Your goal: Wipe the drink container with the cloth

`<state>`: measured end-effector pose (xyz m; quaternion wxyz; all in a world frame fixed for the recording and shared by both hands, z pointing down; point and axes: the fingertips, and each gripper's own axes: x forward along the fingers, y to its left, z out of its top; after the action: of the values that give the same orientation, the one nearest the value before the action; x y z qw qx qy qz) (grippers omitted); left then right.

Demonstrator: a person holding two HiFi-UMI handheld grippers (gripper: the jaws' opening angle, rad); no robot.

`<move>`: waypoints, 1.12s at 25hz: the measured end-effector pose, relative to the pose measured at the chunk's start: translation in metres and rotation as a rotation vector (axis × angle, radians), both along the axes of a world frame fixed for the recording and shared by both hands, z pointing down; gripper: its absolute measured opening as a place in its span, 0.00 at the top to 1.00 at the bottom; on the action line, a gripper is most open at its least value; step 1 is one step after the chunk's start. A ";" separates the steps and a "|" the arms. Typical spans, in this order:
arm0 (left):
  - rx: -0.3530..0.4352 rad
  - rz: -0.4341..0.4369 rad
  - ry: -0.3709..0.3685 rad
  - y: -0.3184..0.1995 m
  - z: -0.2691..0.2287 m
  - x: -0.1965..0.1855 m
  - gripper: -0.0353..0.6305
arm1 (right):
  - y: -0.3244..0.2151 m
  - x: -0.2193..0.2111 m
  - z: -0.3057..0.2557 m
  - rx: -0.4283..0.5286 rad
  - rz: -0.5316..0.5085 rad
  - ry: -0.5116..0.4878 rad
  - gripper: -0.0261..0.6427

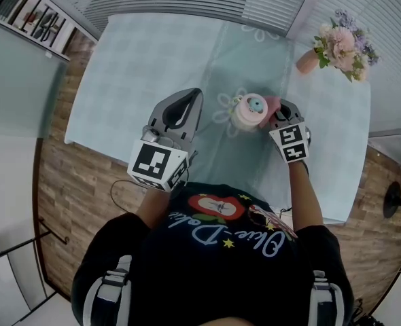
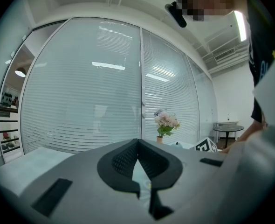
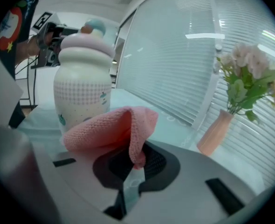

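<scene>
The drink container [image 1: 249, 111] is a cream and pink bottle with a teal cap, standing upright on the table [image 1: 139, 66]. In the right gripper view the container [image 3: 83, 88] rises just past the jaws at left. My right gripper [image 1: 282, 107] sits against its right side, shut on a pink cloth [image 1: 271, 104]. The cloth [image 3: 113, 129] bunches over the jaws of the right gripper [image 3: 135, 164] and reaches the bottle's lower side. My left gripper [image 1: 192, 95] hangs to the left of the bottle, apart from it. The left gripper [image 2: 138, 142] is shut with nothing in it.
A pink vase of flowers [image 1: 343, 46] stands at the table's far right corner, also in the right gripper view as the vase [image 3: 215, 131]. A pale checked cloth covers the table. Slatted blinds [image 2: 105, 87] lie beyond it. Wooden floor [image 1: 71, 202] surrounds the near edge.
</scene>
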<state>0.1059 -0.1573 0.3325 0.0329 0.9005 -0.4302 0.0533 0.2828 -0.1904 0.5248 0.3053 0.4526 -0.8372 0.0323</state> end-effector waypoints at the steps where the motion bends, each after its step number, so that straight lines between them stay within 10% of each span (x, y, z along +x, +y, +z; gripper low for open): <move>1: -0.001 0.002 0.001 0.000 0.000 0.000 0.94 | -0.001 0.005 -0.006 0.008 0.043 -0.035 0.94; 28: -0.031 0.148 0.010 0.007 0.010 0.038 0.94 | 0.077 0.055 -0.122 0.232 0.395 -0.498 0.94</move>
<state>0.1440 -0.1508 0.3422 0.0447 0.9296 -0.3613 0.0579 0.3375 -0.1129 0.4026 0.0260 0.6159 -0.7803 0.1050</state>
